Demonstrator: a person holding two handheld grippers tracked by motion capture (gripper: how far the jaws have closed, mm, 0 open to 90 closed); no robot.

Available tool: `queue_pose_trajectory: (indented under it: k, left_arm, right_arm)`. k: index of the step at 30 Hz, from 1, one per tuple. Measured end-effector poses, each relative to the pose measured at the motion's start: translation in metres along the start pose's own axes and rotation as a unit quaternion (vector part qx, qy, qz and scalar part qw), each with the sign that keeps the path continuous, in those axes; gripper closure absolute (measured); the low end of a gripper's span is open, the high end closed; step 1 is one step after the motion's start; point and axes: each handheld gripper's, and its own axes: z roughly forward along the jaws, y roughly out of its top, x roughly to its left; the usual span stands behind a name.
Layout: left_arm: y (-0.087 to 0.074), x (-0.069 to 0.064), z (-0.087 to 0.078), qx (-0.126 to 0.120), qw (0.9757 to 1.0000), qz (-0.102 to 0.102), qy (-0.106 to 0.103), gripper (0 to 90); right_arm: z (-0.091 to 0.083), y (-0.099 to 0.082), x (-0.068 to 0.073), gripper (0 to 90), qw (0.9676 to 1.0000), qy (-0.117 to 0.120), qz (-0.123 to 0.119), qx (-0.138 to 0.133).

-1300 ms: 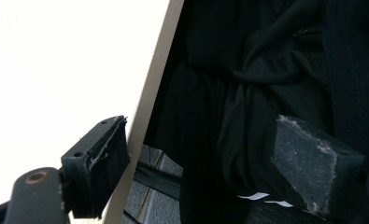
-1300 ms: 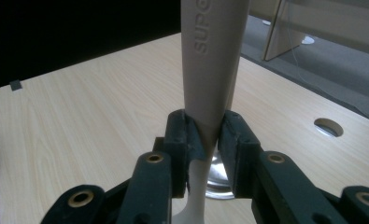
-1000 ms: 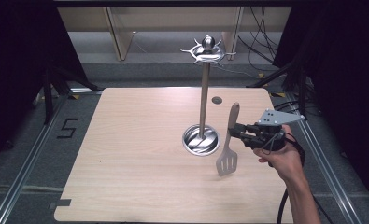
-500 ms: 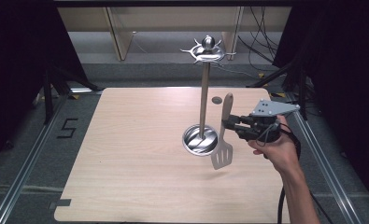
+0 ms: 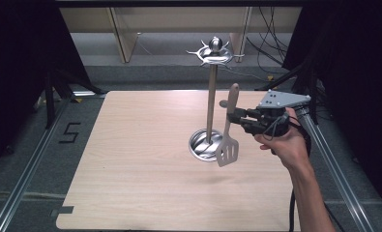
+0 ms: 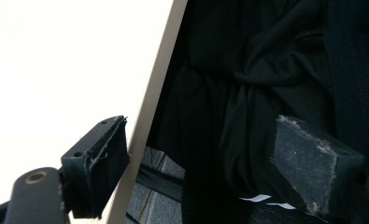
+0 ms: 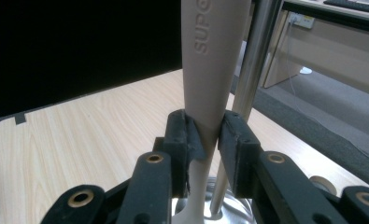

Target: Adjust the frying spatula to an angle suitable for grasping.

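A beige slotted spatula (image 5: 228,129) hangs upright in the air, handle up, head down. My right gripper (image 5: 233,117) is shut on its handle, just right of the steel stand's pole (image 5: 211,99). The stand has a round base (image 5: 204,144) on the wooden table (image 5: 140,159) and a ring of hooks at its top (image 5: 215,52). In the right gripper view the jaws pinch the spatula handle (image 7: 209,56), with the pole (image 7: 255,56) close behind it. My left gripper (image 6: 191,163) is open, its pads (image 6: 98,163) wide apart over a table edge and dark cloth.
Metal rails run along both sides of the table (image 5: 29,169). A small dark round item (image 5: 223,103) lies on the table behind the spatula. Wooden shelving (image 5: 179,24) and cables stand beyond the far edge.
My right gripper has carried the spatula left and upward, closer to the stand's pole. The stand has not moved.
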Motion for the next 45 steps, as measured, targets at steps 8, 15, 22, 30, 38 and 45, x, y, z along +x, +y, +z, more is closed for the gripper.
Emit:
queue_pose_trajectory:
  k: [8, 15, 22, 30, 38, 45]
  left_arm:
    - [0.0, 0.001, 0.0, 0.003, 1.0, -0.001, -0.004, 17.6]
    - [0.0, 0.0, 0.001, 0.003, 1.0, -0.001, 0.007, 17.6]
    - [0.0, 0.002, 0.0, 0.002, 0.9999, -0.001, -0.016, 17.6]
    - [0.0, 0.0, 0.0, 0.0, 1.0, -0.001, 0.001, 17.6]
    - [0.0, 0.0, 0.0, 0.0, 1.0, 0.0, 0.0, 17.6]
    - [0.0, 0.0, 0.0, 0.001, 1.0, 0.001, 0.0, 17.6]
  right_arm:
    - [0.005, 0.015, -0.005, 74.4, 1.0, 0.006, 0.001, 0.003]
    - [0.005, 0.022, -0.007, 74.4, 1.0, 0.002, 0.009, 0.0]
    - [0.005, 0.027, -0.015, 74.4, 1.0, -0.001, 0.006, -0.001]
    - [0.009, 0.032, -0.017, 74.4, 0.9999, 0.009, 0.011, 0.003]
    - [0.016, 0.033, -0.019, 74.3, 0.9998, 0.01, 0.015, 0.006]
    - [0.02, 0.036, -0.022, 74.4, 0.9998, 0.007, 0.016, 0.012]
